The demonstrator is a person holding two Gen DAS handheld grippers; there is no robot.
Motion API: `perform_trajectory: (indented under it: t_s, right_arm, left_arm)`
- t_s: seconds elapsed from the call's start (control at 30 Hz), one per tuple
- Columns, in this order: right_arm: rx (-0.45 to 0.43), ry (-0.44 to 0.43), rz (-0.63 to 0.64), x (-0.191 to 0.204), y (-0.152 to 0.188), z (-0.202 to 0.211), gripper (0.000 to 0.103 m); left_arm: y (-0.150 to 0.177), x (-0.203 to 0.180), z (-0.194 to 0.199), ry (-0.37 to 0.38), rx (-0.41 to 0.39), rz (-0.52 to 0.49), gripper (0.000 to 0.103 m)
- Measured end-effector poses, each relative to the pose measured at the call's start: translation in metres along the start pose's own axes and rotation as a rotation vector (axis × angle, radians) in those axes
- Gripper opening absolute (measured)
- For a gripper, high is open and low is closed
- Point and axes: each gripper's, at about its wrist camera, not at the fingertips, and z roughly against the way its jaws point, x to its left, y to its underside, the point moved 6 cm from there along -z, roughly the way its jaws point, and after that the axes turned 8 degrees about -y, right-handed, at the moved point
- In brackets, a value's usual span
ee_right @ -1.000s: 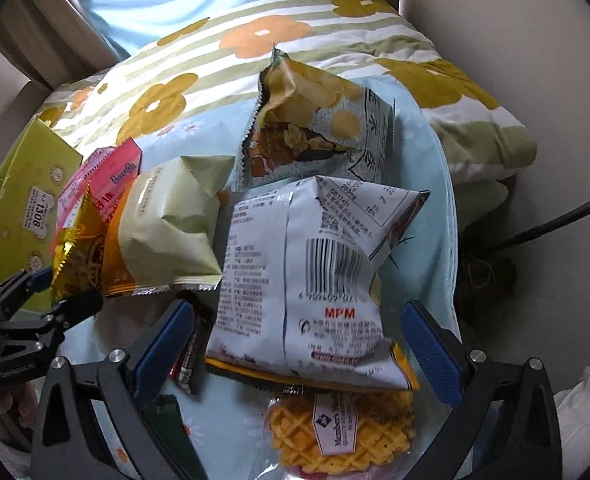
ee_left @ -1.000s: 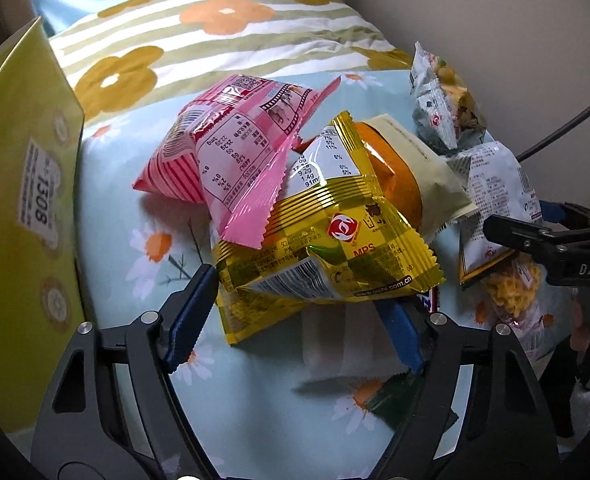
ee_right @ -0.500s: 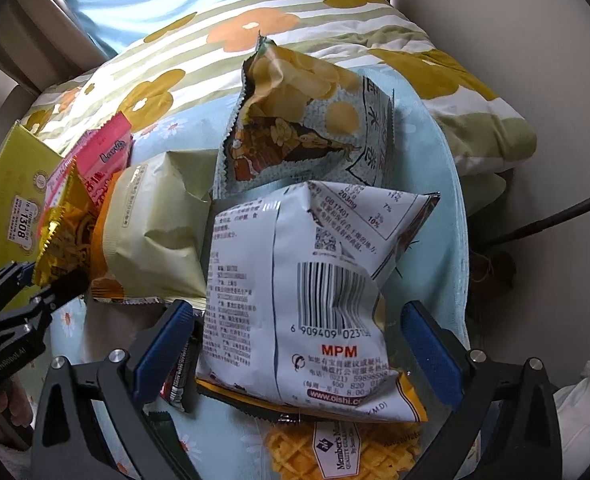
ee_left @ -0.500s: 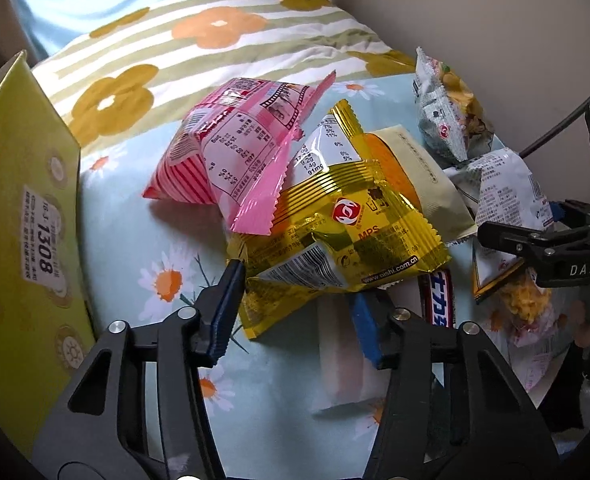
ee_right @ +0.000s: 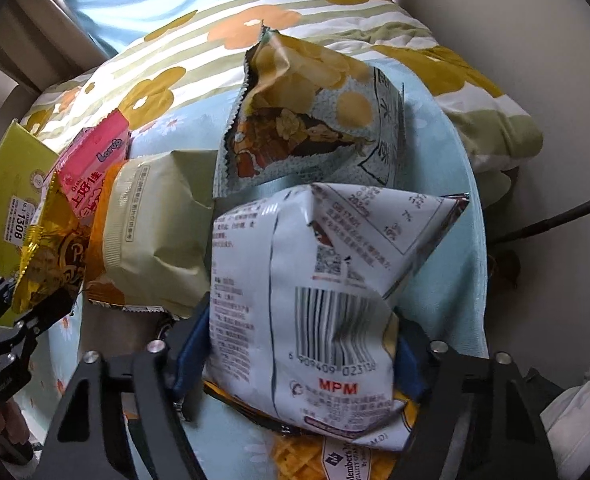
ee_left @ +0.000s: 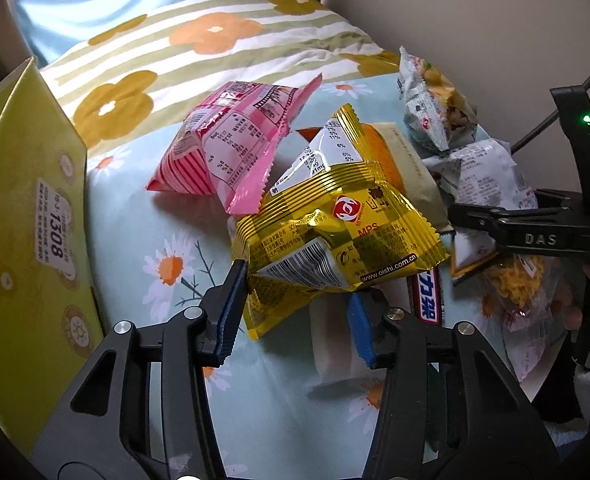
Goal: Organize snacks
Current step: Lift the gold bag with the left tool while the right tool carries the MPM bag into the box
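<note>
Two snack bags (ee_left: 335, 232) between closed tongs (ee_left: 295, 312)

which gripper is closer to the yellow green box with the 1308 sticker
Left. The left gripper, shut on the gold snack bag, sits just beside the yellow-green box. The right gripper, closing around the white snack bag, is farther across the pile.
</note>
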Motion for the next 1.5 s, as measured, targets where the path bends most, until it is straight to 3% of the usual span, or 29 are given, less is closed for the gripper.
perform_trajectory:
  t_s: [0.53,0.93,1.07,1.23,1.5]
  right_arm:
    - [-0.103,-0.030,0.051,0.014,0.007,0.049,0.063]
    - [-0.228,-0.100,0.179,0.059,0.001,0.119,0.063]
    - [-0.275,-0.116,0.227,0.092,-0.010,0.139,0.063]
    - [-0.314,-0.145,0.273,0.143,-0.020,0.149,0.063]
    - [-0.342,-0.242,0.287,0.253,-0.031,0.128,0.063]
  left_arm:
    - [0.006,-0.003,0.048,0.000,-0.078,0.062,0.043]
    - [0.002,0.016,0.139,-0.015,-0.235,0.190,0.043]
    - [-0.005,0.040,0.172,-0.031,-0.300,0.223,0.043]
    - [-0.002,0.098,0.204,-0.050,-0.351,0.285,0.043]
    - [0.023,0.214,0.226,-0.114,-0.324,0.326,0.043]
